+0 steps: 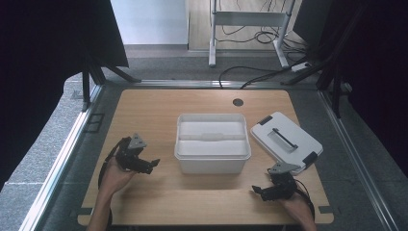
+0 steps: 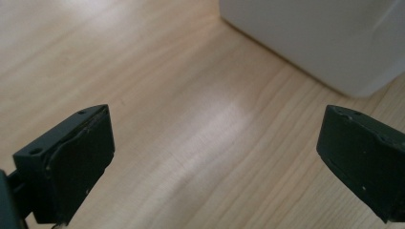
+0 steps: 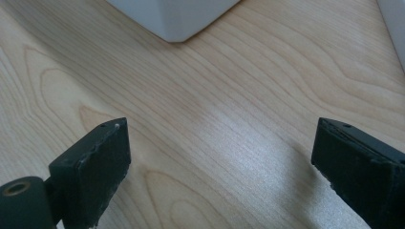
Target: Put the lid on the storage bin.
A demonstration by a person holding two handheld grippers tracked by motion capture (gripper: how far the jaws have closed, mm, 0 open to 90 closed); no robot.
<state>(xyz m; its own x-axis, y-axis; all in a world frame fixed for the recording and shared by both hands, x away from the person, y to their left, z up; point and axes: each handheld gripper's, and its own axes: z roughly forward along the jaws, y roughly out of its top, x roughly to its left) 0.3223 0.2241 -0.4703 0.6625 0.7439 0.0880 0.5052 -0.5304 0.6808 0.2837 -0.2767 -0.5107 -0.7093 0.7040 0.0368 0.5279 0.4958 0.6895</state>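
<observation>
A white plastic box [image 1: 212, 143] stands open in the middle of the wooden table [image 1: 154, 103], with a white insert inside. Its white lid [image 1: 286, 140], with a black handle and black latches, lies flat just to the box's right. My left gripper [image 1: 152, 164] hovers left of the box, open and holding nothing. My right gripper [image 1: 258, 191] sits near the front right of the table, below the lid, also open and holding nothing. In the left gripper view the box corner [image 2: 329, 43] is ahead at upper right. In the right gripper view the box corner [image 3: 176, 16] shows at the top.
A round cable hole [image 1: 238, 102] sits near the table's far edge. Beyond the table are a white stand [image 1: 248, 19] and floor cables [image 1: 260, 36]. Black curtains hang at both sides. A metal rail [image 1: 57, 163] runs along the table's left.
</observation>
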